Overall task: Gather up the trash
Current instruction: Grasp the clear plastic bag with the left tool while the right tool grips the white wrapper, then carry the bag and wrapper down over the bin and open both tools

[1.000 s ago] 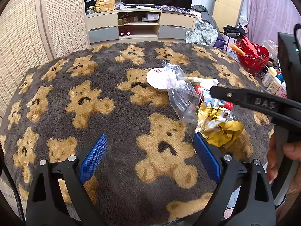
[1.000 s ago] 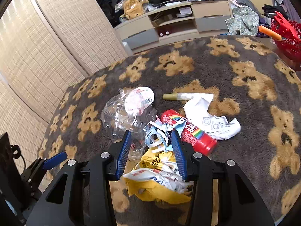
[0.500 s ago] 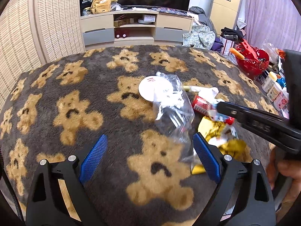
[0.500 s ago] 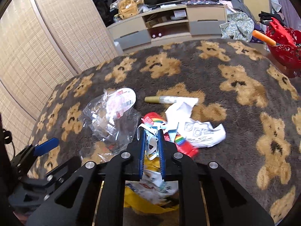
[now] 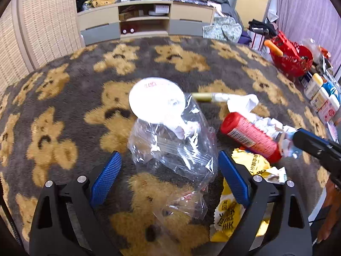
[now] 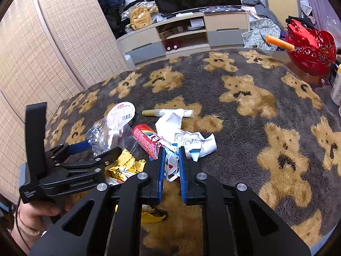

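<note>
A heap of trash lies on the bear-print blanket (image 5: pixel 64 98). A clear plastic bag (image 5: pixel 174 149) sits between the blue pads of my open left gripper (image 5: pixel 168 177), with a white round lid (image 5: pixel 155 100) at its far end. My right gripper (image 6: pixel 171 164) is shut on a blue-and-white paper wrapper (image 6: pixel 170 164). Beside it lie a red tube (image 6: pixel 147 140), crumpled white paper (image 6: pixel 181 132), a yellow snack bag (image 6: pixel 123 166) and a gold-capped stick (image 6: pixel 166 112). The red tube (image 5: pixel 251 136) and yellow bag (image 5: pixel 234 209) also show in the left wrist view.
A red basket (image 6: pixel 309 47) with an orange handle stands at the right edge of the blanket, with several bottles (image 5: pixel 319 96) beside it. A TV cabinet (image 6: pixel 185 34) and a woven screen (image 6: pixel 53 42) stand behind.
My right gripper closed on the blue-and-white wrapper beside the red tube. My left gripper moved forward and right, so the clear bag now lies between its open pads.
</note>
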The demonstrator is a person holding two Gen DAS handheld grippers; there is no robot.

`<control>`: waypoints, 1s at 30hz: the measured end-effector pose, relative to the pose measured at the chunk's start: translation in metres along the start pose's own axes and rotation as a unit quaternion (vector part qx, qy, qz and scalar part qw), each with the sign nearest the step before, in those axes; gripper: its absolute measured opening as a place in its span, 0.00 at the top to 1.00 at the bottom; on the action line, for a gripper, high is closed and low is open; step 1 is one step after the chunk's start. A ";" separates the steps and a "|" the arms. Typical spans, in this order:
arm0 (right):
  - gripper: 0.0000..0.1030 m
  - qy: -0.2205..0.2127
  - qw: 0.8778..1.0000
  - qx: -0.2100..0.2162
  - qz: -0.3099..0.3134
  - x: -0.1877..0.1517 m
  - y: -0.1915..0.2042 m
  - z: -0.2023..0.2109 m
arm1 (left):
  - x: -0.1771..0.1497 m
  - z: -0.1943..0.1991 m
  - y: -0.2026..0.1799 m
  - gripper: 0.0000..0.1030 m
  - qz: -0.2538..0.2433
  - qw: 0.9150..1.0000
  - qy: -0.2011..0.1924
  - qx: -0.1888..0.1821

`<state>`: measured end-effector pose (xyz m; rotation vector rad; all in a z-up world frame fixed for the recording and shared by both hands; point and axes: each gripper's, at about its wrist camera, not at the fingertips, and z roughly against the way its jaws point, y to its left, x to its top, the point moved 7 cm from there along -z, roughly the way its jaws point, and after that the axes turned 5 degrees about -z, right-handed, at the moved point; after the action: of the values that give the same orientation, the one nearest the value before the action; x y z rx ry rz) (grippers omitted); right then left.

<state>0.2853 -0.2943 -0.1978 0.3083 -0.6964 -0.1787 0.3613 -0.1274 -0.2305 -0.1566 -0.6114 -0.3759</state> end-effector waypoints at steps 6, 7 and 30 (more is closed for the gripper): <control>0.86 -0.005 1.000 0.003 -0.001 0.000 0.001 0.005 | -0.005 0.002 -0.011 0.61 -0.006 0.999 0.009 -0.032; 0.86 -0.007 1.000 0.003 0.000 0.000 0.002 0.008 | -0.004 0.004 -0.012 0.64 -0.009 0.999 0.008 -0.031; 0.86 -0.066 0.997 0.019 0.037 -0.039 0.048 0.151 | -0.055 0.222 -0.035 0.72 -0.012 0.995 -0.102 -0.003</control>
<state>0.1597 -0.2724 -0.0955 0.3085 -0.8425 -0.1155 0.1884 -0.0874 -0.0818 -0.1954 -0.8143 -0.3883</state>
